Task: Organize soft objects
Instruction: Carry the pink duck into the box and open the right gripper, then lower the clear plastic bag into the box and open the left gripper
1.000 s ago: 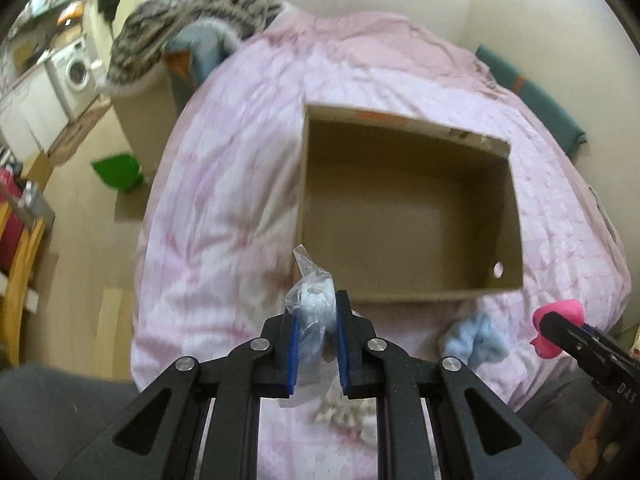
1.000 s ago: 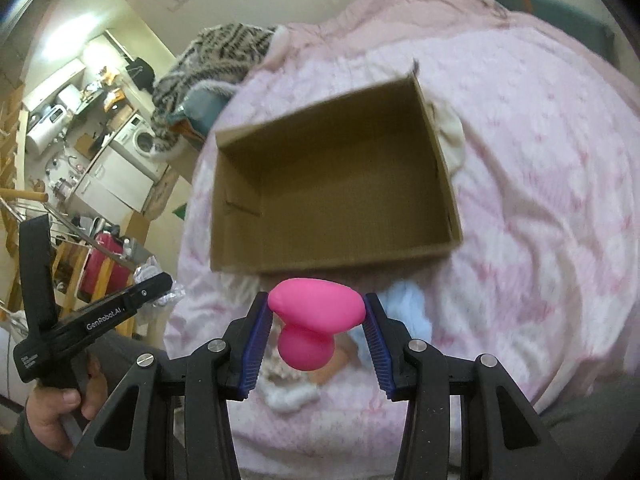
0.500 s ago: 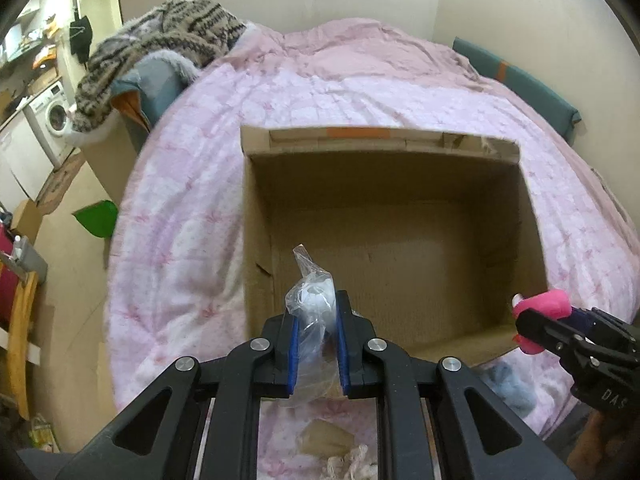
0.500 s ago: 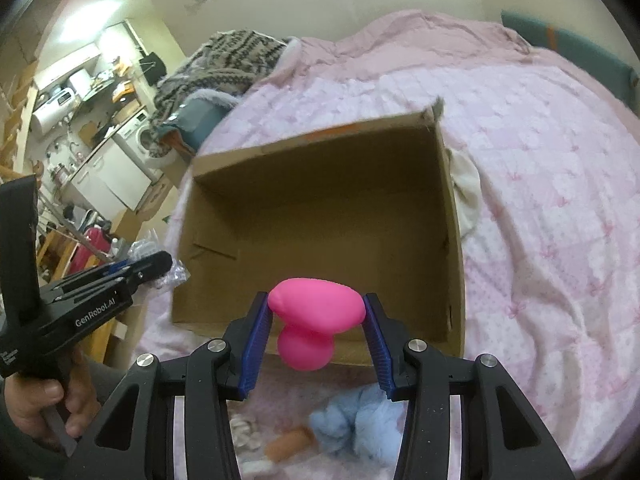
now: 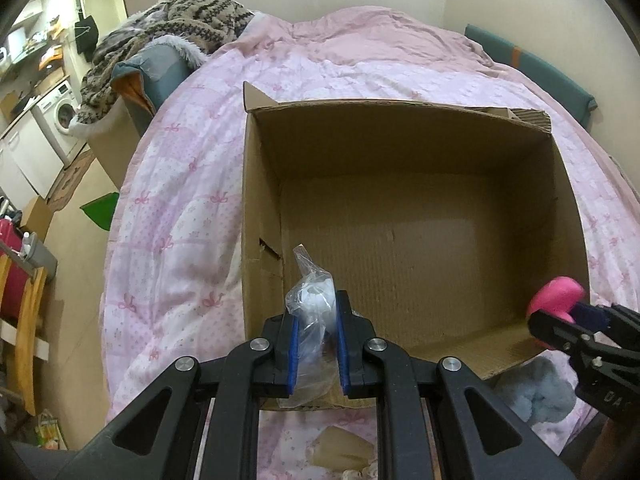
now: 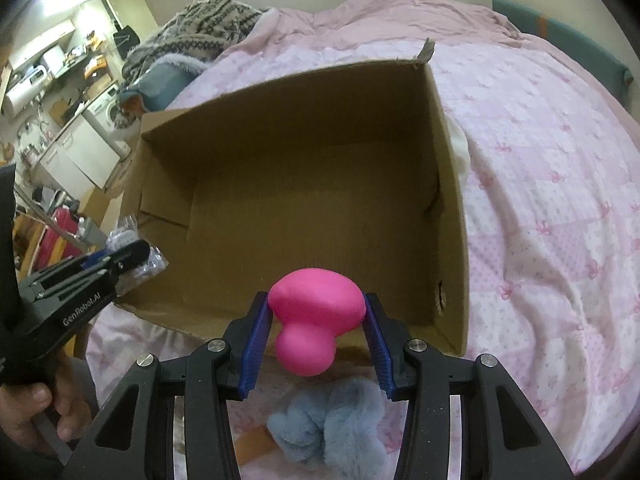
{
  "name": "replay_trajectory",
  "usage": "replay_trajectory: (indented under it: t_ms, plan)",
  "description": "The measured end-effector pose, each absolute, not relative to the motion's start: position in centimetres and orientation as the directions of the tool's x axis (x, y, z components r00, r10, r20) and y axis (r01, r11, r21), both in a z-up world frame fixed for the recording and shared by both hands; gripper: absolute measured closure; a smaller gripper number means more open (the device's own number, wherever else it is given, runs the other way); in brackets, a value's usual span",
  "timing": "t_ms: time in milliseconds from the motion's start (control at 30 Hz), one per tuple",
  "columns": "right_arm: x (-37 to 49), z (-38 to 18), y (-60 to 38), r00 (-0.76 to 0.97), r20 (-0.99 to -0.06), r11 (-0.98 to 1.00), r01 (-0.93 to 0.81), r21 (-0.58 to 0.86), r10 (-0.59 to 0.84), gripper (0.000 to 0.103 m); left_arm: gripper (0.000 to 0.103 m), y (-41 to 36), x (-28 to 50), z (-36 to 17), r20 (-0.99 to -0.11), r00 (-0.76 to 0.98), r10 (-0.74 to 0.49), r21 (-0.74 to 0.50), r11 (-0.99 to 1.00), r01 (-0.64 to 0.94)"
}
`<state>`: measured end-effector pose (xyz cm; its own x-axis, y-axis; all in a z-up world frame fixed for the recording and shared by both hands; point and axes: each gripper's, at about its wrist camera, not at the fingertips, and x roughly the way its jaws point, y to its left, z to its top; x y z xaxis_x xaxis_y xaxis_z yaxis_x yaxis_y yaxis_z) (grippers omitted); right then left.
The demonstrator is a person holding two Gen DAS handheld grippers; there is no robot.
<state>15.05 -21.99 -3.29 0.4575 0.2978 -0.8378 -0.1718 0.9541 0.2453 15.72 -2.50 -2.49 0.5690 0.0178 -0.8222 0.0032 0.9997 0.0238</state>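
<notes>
Left gripper [image 5: 316, 336] clamping clear bag [image 5: 310, 312] upright, right gripper [image 6: 316, 344] clamping pink toy [image 6: 314, 320], bulb downward

Pink quilt [image 5: 180, 208] on bed; patterned blanket [image 5: 176, 20] heaped far left; washing machine [image 5: 64, 114] beyond.

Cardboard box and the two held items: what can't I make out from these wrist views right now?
- Clear plastic bag, left wrist view: contents blurred behind the crinkled film; lower part hidden by the left gripper.
- Cardboard box near wall, both views: hidden behind the gripper fingers.
- Blue fluffy item, right wrist view: partly covered by the right gripper and pink squishy toy.
- Tan item: cut off by the bottom edge.
</notes>
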Motion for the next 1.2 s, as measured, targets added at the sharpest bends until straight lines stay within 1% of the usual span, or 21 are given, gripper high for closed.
replay_trajectory:
  t_ms: [400, 600, 633, 667, 733, 800, 833, 867, 933, 1000, 1033, 1067, 1100, 1133, 1200]
  plan:
    - [15.0, -3.7, -21.6, 0.439, -0.842, 0.948, -0.185, 0.258, 0.314, 0.055, 0.089, -3.2, 15.4, -3.0, -0.825, 0.565, 0.008, 0.03, 0.999, 0.03]
    - [14.8, -3.3, -21.9, 0.453, -0.822, 0.938, -0.189, 0.291, 0.346, 0.054, 0.089, -2.9, 15.5, -3.0, -0.826, 0.564, 0.007, 0.02, 1.0, 0.018]
    - [14.7, -3.3, -22.0, 0.455, -0.819, 0.937, -0.185, 0.296, 0.349, 0.054, 0.089, -3.0, 15.5, -3.0, -0.827, 0.562, 0.004, 0.018, 1.0, 0.019]
    - [14.7, -3.3, -22.1, 0.458, -0.818, 0.938, -0.18, 0.297, 0.347, 0.048, 0.088, -3.0, 15.5, -3.0, -0.828, 0.561, 0.0, 0.014, 1.0, 0.02]
    - [14.7, -3.2, -22.4, 0.465, -0.815, 0.938, -0.168, 0.302, 0.346, 0.042, 0.088, -3.1, 15.5, -2.8, -0.825, 0.565, -0.01, 0.009, 1.0, 0.03]
    - [14.7, -3.1, -22.6, 0.473, -0.81, 0.937, -0.161, 0.309, 0.348, 0.041, 0.087, -3.3, 15.3, -2.7, -0.82, 0.573, -0.01, 0.014, 0.999, 0.038]
    - [14.7, -3.0, -22.7, 0.476, -0.808, 0.937, -0.157, 0.311, 0.348, 0.035, 0.085, -3.3, 15.3, -2.6, -0.818, 0.576, -0.01, 0.016, 0.999, 0.039]
    - [14.7, -2.9, -22.8, 0.481, -0.805, 0.937, -0.153, 0.314, 0.348, 0.033, 0.083, -3.3, 15.2, -2.5, -0.815, 0.58, -0.009, 0.015, 0.999, 0.036]
    - [14.8, -2.8, -22.9, 0.485, -0.803, 0.938, -0.147, 0.315, 0.346, 0.032, 0.078, -3.2, 15.2, -2.5, -0.813, 0.582, -0.002, 0.019, 0.999, 0.029]
    - [14.8, -2.8, -23.0, 0.489, -0.802, 0.938, -0.142, 0.317, 0.344, 0.028, 0.07, -3.2, 15.3, -2.5, -0.812, 0.583, 0.007, 0.024, 0.999, 0.021]
    - [14.8, -2.7, -23.1, 0.492, -0.799, 0.937, -0.14, 0.319, 0.346, 0.026, 0.058, -3.1, 15.2, -2.4, -0.812, 0.583, 0.009, 0.024, 1.0, 0.018]
    - [14.8, -2.7, -23.1, 0.494, -0.798, 0.937, -0.14, 0.319, 0.346, 0.024, 0.043, -3.0, 15.2, -2.3, -0.811, 0.585, 0.005, 0.017, 1.0, 0.015]
    - [14.8, -2.6, -23.1, 0.497, -0.796, 0.937, -0.14, 0.32, 0.346, 0.023, 0.038, -3.0, 15.2, -2.2, -0.808, 0.589, -0.001, 0.009, 1.0, 0.015]
    - [14.8, -2.5, -23.1, 0.499, -0.793, 0.936, -0.14, 0.324, 0.349, 0.02, 0.033, -2.9, 15.1, -2.1, -0.804, 0.595, -0.009, -0.001, 1.0, 0.014]
    - [14.8, -2.4, -23.2, 0.506, -0.786, 0.933, -0.139, 0.332, 0.355, 0.012, 0.032, -2.8, 15.0, -1.8, -0.798, 0.602, -0.014, -0.008, 1.0, 0.012]
